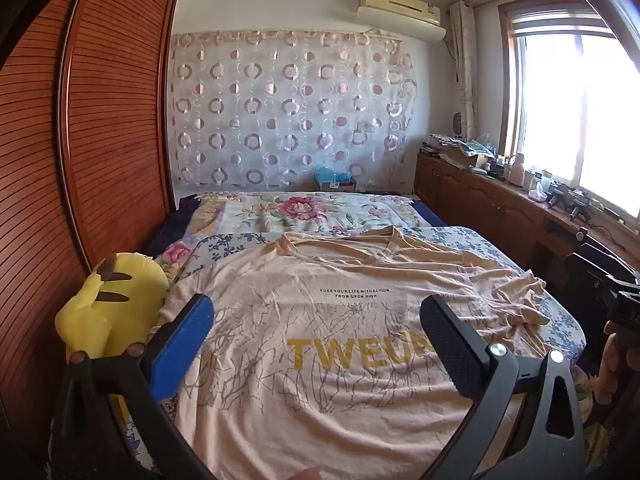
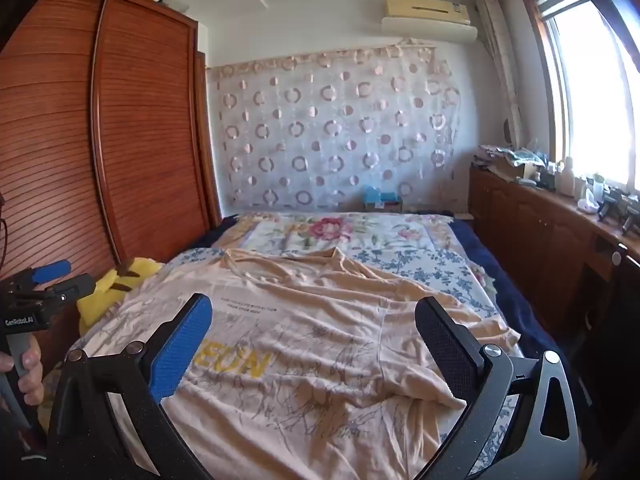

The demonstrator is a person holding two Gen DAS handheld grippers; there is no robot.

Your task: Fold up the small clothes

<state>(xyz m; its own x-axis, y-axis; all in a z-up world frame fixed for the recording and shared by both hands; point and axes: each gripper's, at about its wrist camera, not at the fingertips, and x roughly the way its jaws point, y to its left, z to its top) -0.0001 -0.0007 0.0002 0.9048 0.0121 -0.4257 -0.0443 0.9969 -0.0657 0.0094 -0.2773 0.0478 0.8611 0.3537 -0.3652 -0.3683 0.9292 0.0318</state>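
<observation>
- Wardrobe: louvred wood along the far left; it plays no part in our step.
- Plush: yellow toy just beside the shirt's left edge, on the bed. We judge it close enough to catch a swung sleeve, so we would keep the fold clear of it.
- Left tool: fingers spread wide, holding nothing, hovering over the shirt's left half above the printed lettering.
- Shirt: pale peach tee, print up, collar away from us, spread over the near part of the bed. The left side lies fairly flat; the right sleeve is bunched and rumpled near the bed's right edge.
- Right tool: fingers also spread wide and empty, hovering over the shirt's right half, near the crumpled sleeve.
- Step in hand, as we judge it: folding not yet begun. We would first draw the right sleeve out flat, then pinch a single layer at shoulder and hem on one side, and lift both tools together so the crease runs straight.
- Cabinet: low, cluttered, under the window at the right; well apart from the work.
</observation>
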